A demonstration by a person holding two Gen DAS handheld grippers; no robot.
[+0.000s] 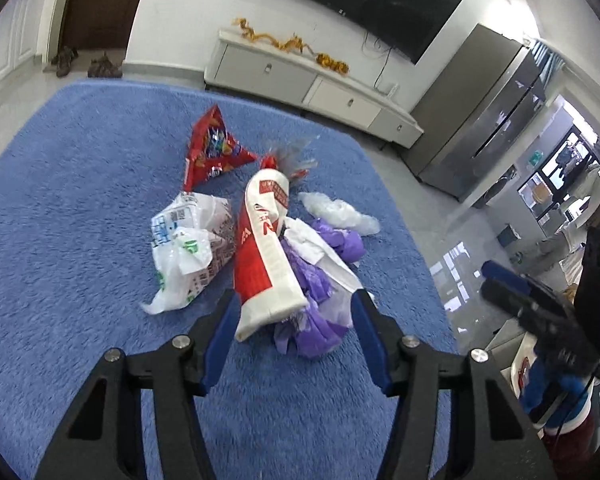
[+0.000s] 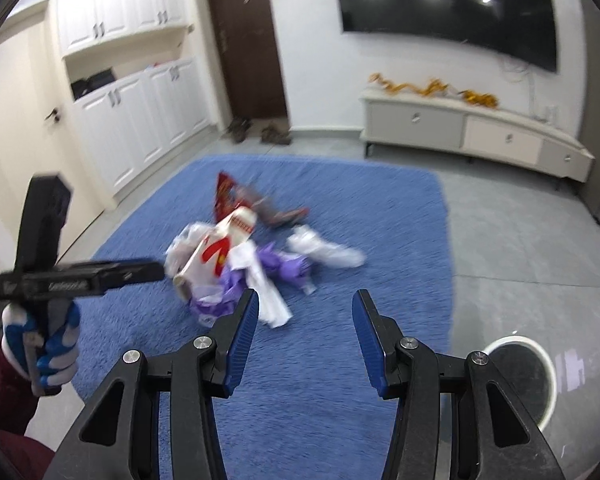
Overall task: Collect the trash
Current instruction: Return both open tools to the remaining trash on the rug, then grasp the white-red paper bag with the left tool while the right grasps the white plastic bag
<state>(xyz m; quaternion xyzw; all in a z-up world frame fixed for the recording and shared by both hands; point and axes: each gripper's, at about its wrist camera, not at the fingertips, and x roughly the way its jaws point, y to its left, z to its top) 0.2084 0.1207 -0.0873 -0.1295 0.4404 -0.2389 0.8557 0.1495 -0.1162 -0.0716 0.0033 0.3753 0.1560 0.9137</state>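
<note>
While the left gripper (image 1: 294, 312) hangs low over the blue rug (image 1: 72, 208), its jaws stand wide apart and hold nothing; the near end of the red and white wrapper (image 1: 266, 256) and the purple bag (image 1: 320, 280) lie between the two blue pads, but I cannot tell if the pads touch them. The right gripper (image 2: 305, 312) is also wide open and empty, and it is farther back, with bare rug between its pads. At about 4 o'clock from it, at the rug's edge on the grey floor, stands a white bin (image 2: 540, 364) with a dark inside.

I judge that the step in hand is the first pick from the trash pile (image 2: 252, 264), and no piece seems collected yet. The next move calls for lowering the left gripper a little more and closing on the wrapper's end, then carrying it to the bin. The thin plastic is soft, so it may slip or drag its neighbours.

Going farther in the left view, a crumpled white plastic bag (image 1: 192, 248) lies at 10 o'clock from the wrapper, a clear plastic piece (image 1: 340, 212) at 2 o'clock, and a red snack bag (image 1: 212, 152) at 12 o'clock, farthest away. Behind the rug stand a low white cabinet (image 1: 308, 84) and a dark television (image 1: 352, 0) on the wall.
</note>
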